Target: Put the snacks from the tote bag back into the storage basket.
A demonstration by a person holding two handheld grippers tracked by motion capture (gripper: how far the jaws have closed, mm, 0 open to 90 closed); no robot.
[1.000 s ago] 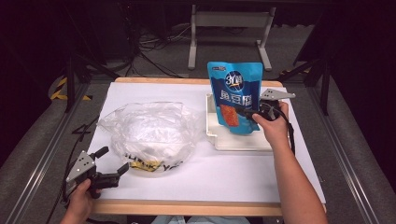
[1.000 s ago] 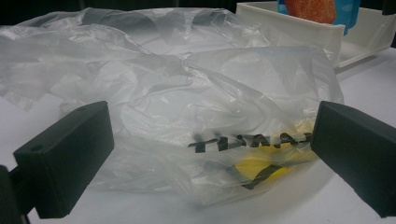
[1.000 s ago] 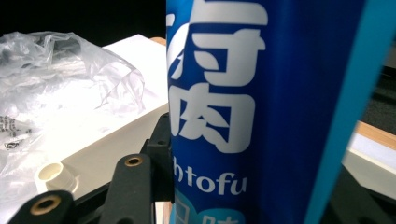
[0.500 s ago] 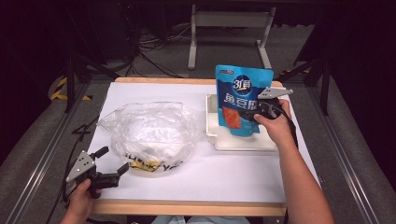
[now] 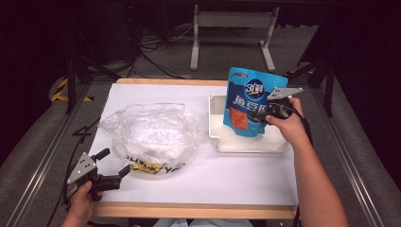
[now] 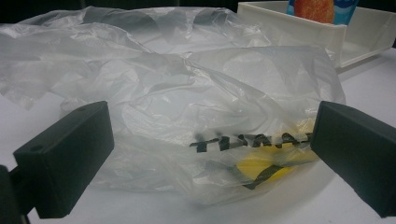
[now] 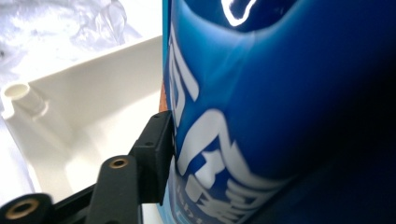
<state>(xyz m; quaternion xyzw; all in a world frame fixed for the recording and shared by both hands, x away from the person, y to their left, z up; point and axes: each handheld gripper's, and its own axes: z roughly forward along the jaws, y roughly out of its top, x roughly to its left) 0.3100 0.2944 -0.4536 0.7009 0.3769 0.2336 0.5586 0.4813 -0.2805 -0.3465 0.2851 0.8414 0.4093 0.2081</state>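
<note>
In the right gripper view one black finger (image 7: 154, 154) of the right gripper (image 5: 261, 115) is seen lying against the face of the blue pouch (image 5: 249, 101), touching it at the pouch's edge. The second finger is hidden behind the pouch, so whether the pouch is pinched or merely stands between loosened fingers cannot be told from the pictures. The fingers have just been opening, with the pouch between them. In the high view the pouch is seen upright, leaning slightly, with its lower edge inside the white tray (image 5: 250, 142) and its upper part rising above the tray's far wall. An orange window is shown on the pouch's lower front, and white characters are printed across its middle. The gripper is held at the pouch's right side by the person's right hand (image 5: 288, 125), with the forearm coming in from the lower right.

The fingers of the left gripper (image 5: 116, 165) are spread wide and are closed on nothing. In the left gripper view the crumpled clear plastic bag (image 6: 187, 107) is framed between them, lying beyond their tips; no contact with the bag is shown. Black lettering and a yellow patch are seen at the bag's near edge. The gripper is held low at the front left corner of the bench (image 5: 227, 179) by the left hand (image 5: 82, 201).

The bag lies on the left half of the white bench top, and the tray stands on the right half, the two just beside each other.
</note>
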